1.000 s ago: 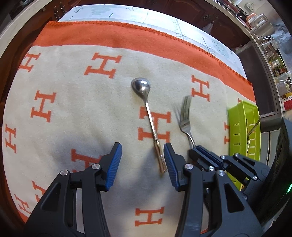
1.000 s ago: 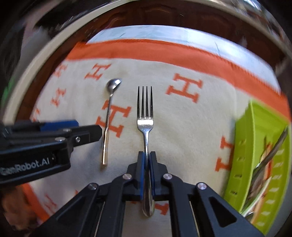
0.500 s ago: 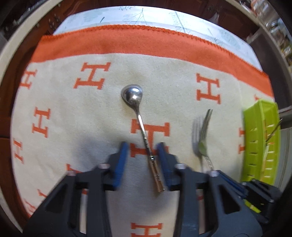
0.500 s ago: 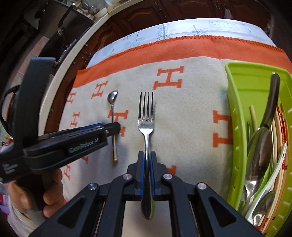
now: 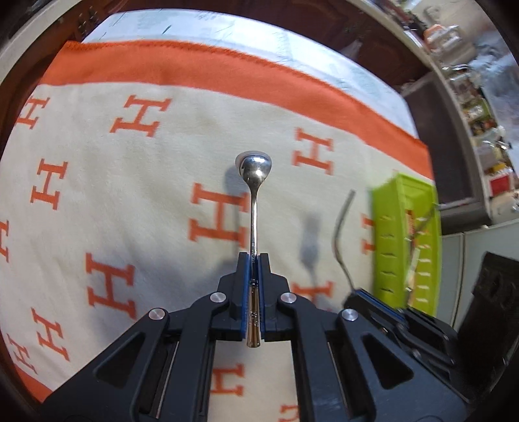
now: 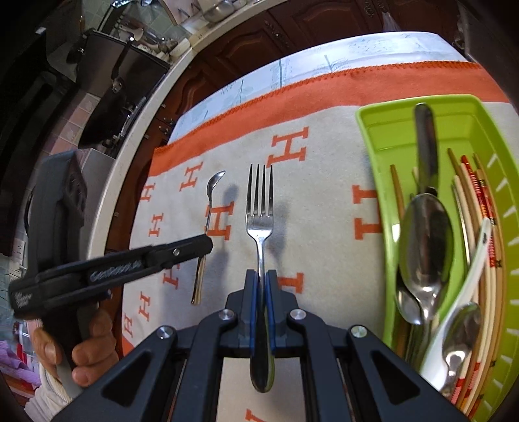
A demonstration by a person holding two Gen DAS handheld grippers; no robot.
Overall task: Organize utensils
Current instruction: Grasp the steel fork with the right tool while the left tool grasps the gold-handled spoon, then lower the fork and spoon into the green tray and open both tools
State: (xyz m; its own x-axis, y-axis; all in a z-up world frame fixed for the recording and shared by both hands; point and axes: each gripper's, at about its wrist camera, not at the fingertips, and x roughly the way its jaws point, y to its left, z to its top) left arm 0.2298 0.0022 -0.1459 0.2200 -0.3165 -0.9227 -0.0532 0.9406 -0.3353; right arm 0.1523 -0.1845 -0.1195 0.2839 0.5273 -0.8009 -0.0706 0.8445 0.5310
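1. The left gripper (image 5: 254, 259) sits at the bottom of its own wrist view, its blue-padded jaws pressed together on the gold-toned handle of a small spoon (image 5: 254, 207); the handle's end pokes out behind the pads toward the camera.
2. That spoon points straight ahead, its shiny bowl raised above the blanket (image 5: 129, 194), with a shadow lying on the cloth just left of the bowl.
3. The right gripper (image 6: 260, 276) is likewise clamped, its jaws closed on the handle of a fork (image 6: 259, 207), the dark rounded handle end hanging out behind the pads.
4. The fork's four tines point away from the camera, over the cream blanket with its orange H marks.
5. In the right wrist view, a hand (image 6: 78, 353) at the lower left grips the left gripper, which reaches in from the side with the spoon hanging across its tip.
6. To the right of the fork, a green tray (image 6: 373, 130) rests on the blanket and holds large spoons (image 6: 425, 243), a white ladle-style spoon (image 6: 467, 276) and several chopsticks (image 6: 486, 227).
7. Farther off, the blanket's orange border meets a pale patterned table (image 5: 227, 32) surface, with dark wooden cabinets (image 6: 292, 29) beyond.
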